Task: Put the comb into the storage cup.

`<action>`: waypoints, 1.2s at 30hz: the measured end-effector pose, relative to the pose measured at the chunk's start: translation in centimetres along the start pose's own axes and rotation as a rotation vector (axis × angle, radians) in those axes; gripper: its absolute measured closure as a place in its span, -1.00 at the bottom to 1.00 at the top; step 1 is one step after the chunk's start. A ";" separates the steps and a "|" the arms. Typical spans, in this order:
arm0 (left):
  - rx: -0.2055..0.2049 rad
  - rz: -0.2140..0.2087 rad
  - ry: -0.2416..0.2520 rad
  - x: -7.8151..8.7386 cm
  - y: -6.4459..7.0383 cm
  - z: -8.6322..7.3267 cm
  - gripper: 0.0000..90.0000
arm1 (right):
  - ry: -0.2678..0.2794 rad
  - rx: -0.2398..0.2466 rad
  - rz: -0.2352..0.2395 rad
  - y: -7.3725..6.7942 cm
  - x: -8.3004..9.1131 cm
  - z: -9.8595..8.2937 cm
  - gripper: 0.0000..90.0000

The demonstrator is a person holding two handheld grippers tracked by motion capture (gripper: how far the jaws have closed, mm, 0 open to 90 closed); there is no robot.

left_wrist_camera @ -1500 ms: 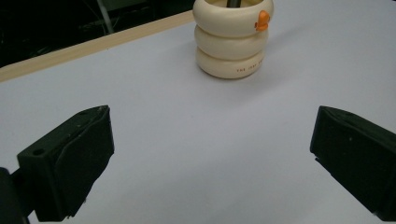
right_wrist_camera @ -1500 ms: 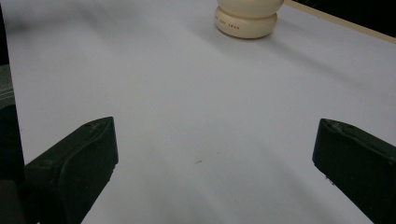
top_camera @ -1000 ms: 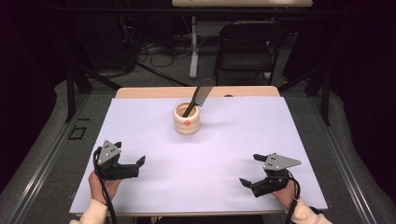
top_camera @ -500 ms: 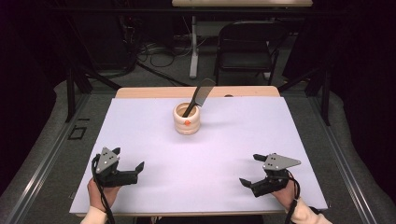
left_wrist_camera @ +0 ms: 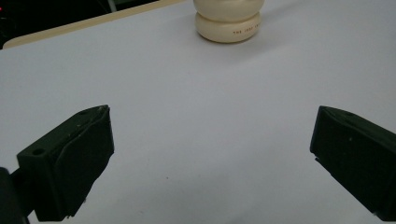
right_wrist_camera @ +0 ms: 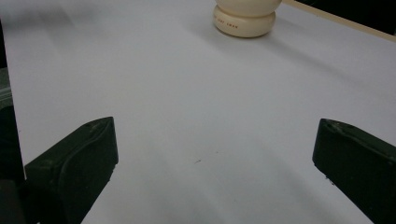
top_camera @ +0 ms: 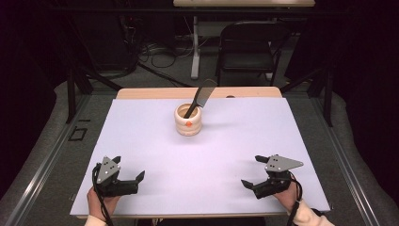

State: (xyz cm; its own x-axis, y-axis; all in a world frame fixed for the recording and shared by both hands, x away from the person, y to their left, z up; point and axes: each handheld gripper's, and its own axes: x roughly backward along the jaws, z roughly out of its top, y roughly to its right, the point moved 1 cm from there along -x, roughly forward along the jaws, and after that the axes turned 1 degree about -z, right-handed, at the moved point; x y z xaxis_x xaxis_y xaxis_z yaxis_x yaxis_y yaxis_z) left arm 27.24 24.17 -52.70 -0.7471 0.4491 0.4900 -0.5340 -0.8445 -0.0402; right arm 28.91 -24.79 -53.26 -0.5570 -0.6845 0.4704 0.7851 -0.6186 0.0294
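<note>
Since the earlier frames, our left gripper (top_camera: 128,167) has drawn back toward the near edge of the table (top_camera: 141,93), while our right gripper (top_camera: 254,170) sits where it was and the cream pot (top_camera: 188,119) with its utensil has not shifted.

Starting at the left, we hold the left gripper low over the white sheet (top_camera: 141,141) near the front left corner, its jaws spread wide with bare sheet between them and nothing held. In the left gripper view the two black jaws stand far apart at the bottom corners, and the base of the pot (left_wrist_camera: 228,24) shows at the top, slightly right of centre, with a line of small print around its lower ring.

Moving to the middle, the pot stands upright on the sheet toward the far side of the table, well apart from both grippers. We see an orange mark on its front. A dark spatula (top_camera: 199,99) stands in it; its long axis leans up, away from us and to the right, with the handle end down inside the pot and the flat blade uppermost, past the rim.

At the right, we hold the right gripper near the front right corner, its jaws equally wide and empty. In the right gripper view the pot's base (right_wrist_camera: 244,18) sits at the top, right of centre.
</note>
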 end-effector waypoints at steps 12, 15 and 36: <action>-0.015 0.001 -0.004 0.5 0.5 -1.0 -1.00 | -0.002 -0.001 -0.002 0.0 0.0 0.0 -1.00; -0.015 0.000 -0.002 0.6 0.5 -1.2 -1.00 | -0.003 -0.004 -0.005 0.1 0.0 0.0 -1.00; 0.005 -0.028 -0.017 0.2 0.2 -2.0 -1.00 | -0.009 0.006 -0.002 0.0 0.0 -0.1 -1.00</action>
State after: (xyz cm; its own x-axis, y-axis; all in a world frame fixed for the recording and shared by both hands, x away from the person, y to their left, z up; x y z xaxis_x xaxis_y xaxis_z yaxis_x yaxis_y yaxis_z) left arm 26.20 24.71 -54.33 -0.7249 0.4680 0.5055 -0.5530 -0.8329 -0.0218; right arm 28.93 -24.85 -53.39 -0.5562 -0.6799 0.4779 0.7856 -0.6177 0.0356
